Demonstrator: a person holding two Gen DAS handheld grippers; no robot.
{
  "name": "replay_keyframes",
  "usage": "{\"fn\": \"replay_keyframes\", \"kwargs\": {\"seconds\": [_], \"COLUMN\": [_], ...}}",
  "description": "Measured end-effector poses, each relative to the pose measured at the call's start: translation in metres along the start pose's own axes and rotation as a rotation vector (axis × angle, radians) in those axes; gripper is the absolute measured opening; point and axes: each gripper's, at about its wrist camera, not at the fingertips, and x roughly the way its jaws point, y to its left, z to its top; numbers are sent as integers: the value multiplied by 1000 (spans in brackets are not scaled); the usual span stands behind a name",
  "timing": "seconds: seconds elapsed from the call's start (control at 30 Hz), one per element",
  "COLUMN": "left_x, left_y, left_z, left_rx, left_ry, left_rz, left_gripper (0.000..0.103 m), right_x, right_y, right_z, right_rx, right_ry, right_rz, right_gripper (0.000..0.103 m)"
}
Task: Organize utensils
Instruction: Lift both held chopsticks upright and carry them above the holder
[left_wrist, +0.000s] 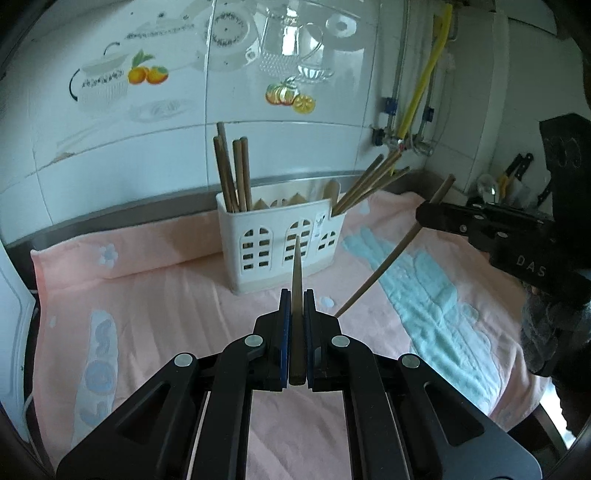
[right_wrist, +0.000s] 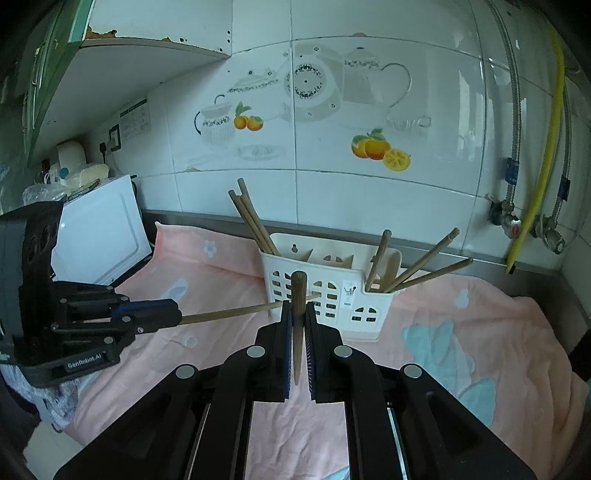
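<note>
Chopsticks mostly sorted – two are still waiting in the air

Left tool and right tool are each pinching a brown wooden chopstick, hovering over the pink towel before the white holder, which is already carrying bunches at both ends.
</note>
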Motion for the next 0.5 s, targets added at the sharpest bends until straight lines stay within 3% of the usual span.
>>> {"fn": "replay_keyframes", "kwargs": {"seconds": [0.2, 0.5], "left_x": [3, -22], "left_y": [3, 1], "left_z": [5, 36], "left_rx": [14, 77], "left_ry": [64, -31], "left_rz": [-13, 45], "left_gripper": [5, 5], "right_x": [-3, -15], "right_y": [1, -3], "right_z": [2, 25], "right_rx": [-3, -10], "right_ry": [-6, -61], "right_rz": [0, -18], "right_gripper": [7, 7]}}
